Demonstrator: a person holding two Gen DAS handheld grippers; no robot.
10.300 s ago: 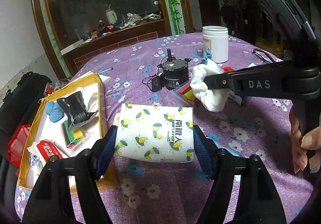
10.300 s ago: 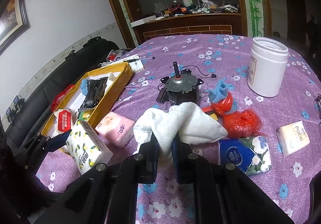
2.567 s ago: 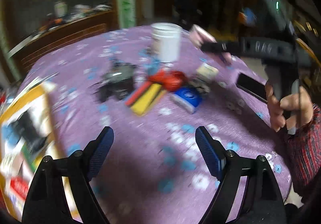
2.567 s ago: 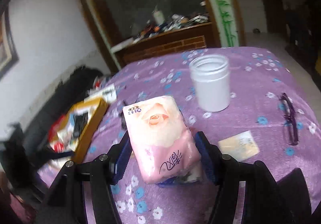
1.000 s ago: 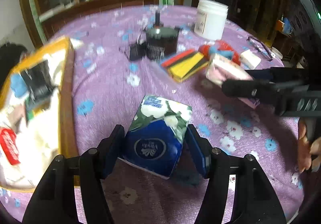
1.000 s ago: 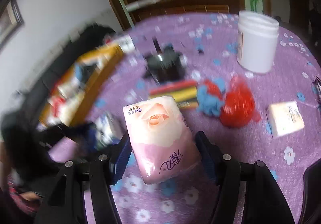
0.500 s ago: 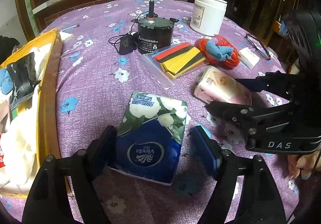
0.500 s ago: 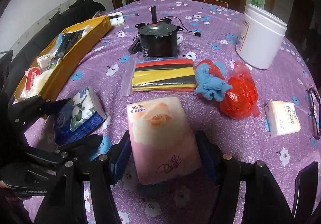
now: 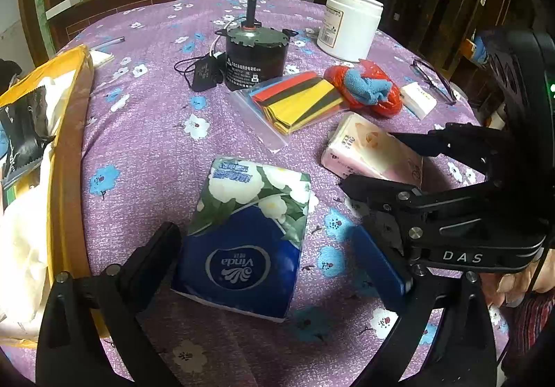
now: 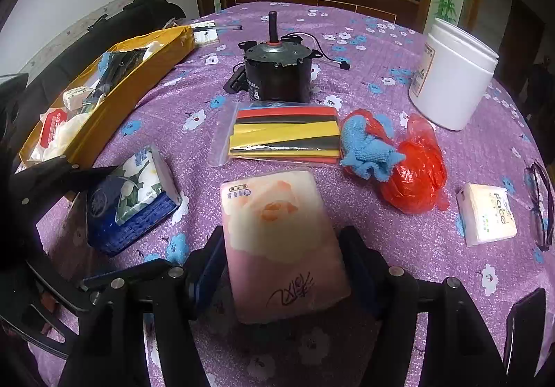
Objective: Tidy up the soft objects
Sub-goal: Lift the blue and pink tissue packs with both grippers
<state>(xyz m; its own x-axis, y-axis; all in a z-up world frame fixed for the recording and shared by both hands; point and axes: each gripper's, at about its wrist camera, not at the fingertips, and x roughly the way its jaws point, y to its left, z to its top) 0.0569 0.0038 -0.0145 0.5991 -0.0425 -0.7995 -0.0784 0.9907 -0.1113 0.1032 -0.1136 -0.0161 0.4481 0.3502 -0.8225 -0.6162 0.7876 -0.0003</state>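
A blue Vinda tissue pack (image 9: 242,238) (image 10: 128,203) lies on the purple flowered tablecloth (image 9: 145,144), beside the yellow box. My left gripper (image 9: 263,232) straddles it. Its jaws are opening, and a clear gap shows between the right finger (image 9: 378,265) and the pack. A pink rose-print tissue pack (image 10: 281,241) (image 9: 367,151) rests on the cloth just right of the blue one. My right gripper (image 10: 281,234) is shut on it, a pad against each long side. A person's hand (image 9: 517,283) holds the right gripper's handle.
A yellow box (image 9: 69,144) of small goods runs along the left. Behind the packs are a black motor (image 9: 255,57), a bag of coloured strips (image 9: 298,102), a red bag with a blue cloth (image 9: 367,88), a small white tissue pack (image 10: 485,217), glasses (image 10: 541,203) and a white jar (image 10: 451,78).
My left jaws have spread away from the blue pack, which stays on the cloth. The right gripper has brought the pink pack down onto the table beside it.
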